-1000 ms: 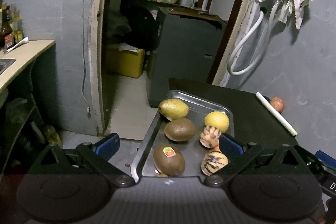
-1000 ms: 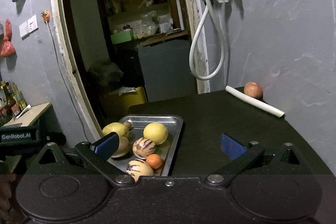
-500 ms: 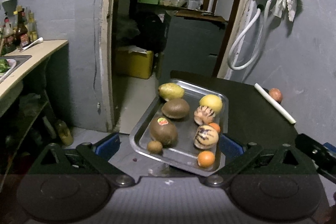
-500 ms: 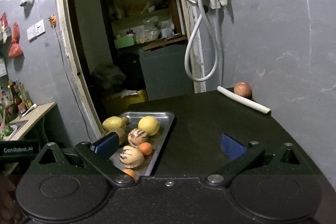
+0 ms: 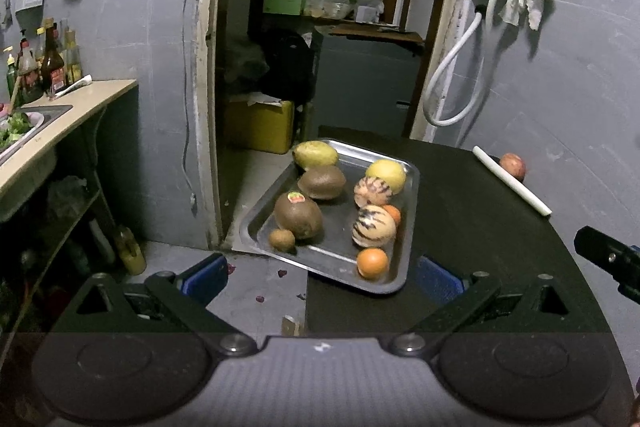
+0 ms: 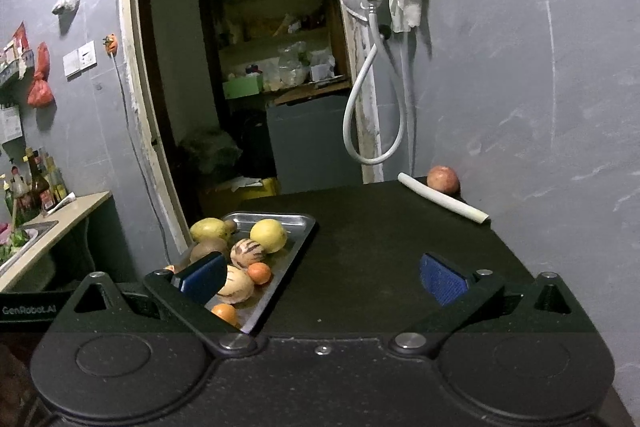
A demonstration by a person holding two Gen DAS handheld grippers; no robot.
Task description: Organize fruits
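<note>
A steel tray (image 5: 412, 203) sits at the left edge of a dark table (image 5: 472, 227), partly overhanging it. It holds several fruits: a mango (image 5: 315, 154), two brown kiwis (image 5: 298, 215), a lemon (image 5: 386, 175), two striped melons (image 5: 373, 226) and small oranges (image 5: 372, 263). The tray also shows in the right wrist view (image 6: 298, 241). A red apple (image 6: 443, 179) lies at the table's far right by the wall. My left gripper (image 5: 320, 277) is open and empty, short of the tray. My right gripper (image 6: 322, 277) is open and empty above the table.
A white tube (image 6: 442, 203) lies beside the apple. A white hose (image 6: 362, 115) hangs on the grey wall behind the table. A counter with a sink (image 5: 24, 123) and bottles stands at left. An open doorway with a yellow box (image 5: 260, 125) lies beyond.
Both grippers have pulled back and risen from the tray, so it looks smaller and farther. More of the tray and its near oranges now show. Both stay open.
</note>
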